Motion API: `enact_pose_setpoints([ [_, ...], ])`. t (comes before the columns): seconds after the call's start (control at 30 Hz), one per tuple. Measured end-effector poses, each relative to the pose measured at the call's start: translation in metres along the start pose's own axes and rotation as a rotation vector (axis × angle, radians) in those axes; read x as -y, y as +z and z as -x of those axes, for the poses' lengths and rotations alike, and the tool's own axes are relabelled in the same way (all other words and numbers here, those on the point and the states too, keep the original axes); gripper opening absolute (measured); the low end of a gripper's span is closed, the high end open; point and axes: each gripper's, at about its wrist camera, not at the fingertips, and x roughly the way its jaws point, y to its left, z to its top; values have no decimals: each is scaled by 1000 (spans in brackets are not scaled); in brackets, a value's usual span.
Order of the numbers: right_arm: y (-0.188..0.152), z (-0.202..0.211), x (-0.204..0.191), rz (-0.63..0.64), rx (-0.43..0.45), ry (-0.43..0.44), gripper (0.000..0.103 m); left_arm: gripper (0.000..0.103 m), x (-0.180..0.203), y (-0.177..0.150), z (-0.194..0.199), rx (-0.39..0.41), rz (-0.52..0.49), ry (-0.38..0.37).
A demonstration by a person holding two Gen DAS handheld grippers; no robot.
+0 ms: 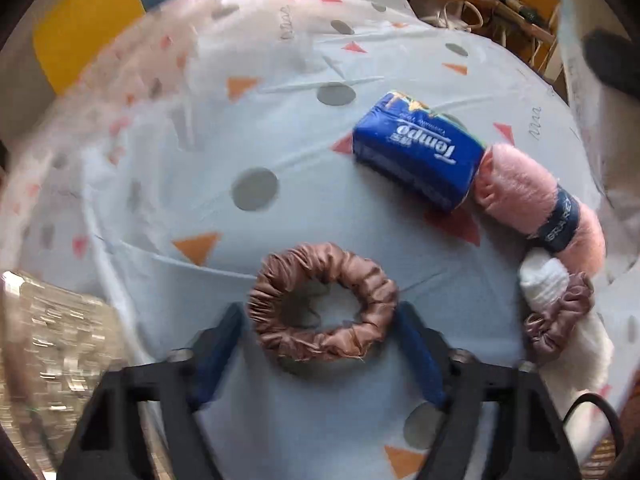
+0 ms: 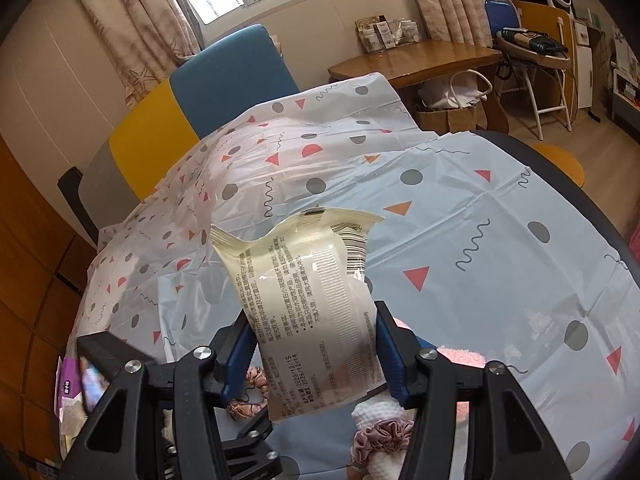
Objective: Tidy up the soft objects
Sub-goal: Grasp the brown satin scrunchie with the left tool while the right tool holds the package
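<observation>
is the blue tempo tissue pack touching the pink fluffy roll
Touching. The left wrist view shows the tempo tissue pack's lower right end pressed against the pink fluffy roll's near end, with no tablecloth visible between them.

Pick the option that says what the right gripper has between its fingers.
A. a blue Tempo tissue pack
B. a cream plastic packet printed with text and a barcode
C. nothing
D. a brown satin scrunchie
B: in the right wrist view the right gripper has its blue fingers pressed against both sides of the cream plastic packet printed with text and a barcode, held above the patterned tablecloth.
</observation>
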Motion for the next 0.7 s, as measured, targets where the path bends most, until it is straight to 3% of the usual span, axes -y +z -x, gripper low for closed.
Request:
enact_pose_setpoints([
  [0.07,-1,-3,-1,10,-8,-6,56,31,-3,-1,5,17,8,-13],
  [0.13,-1,-4,-3,24,-9,-6,56,16,-4,-4,10,18,-13,-35],
  [0.27,-4,-9,-11,74,-20,-10,56,14,-12,-16,30,43,7,-66],
  [0.33,-7,-16,-14,93,-45,-12,56,14,-12,-22,50,96,-5,-62],
  [0.53,-29,-47,-35,215,-180,-14,56,14,-25,-28,111,235,19,-50],
  [0.7,-55,-75,-53,319,-301,-25,56,14,-48,-15,135,277,69,-41],
])
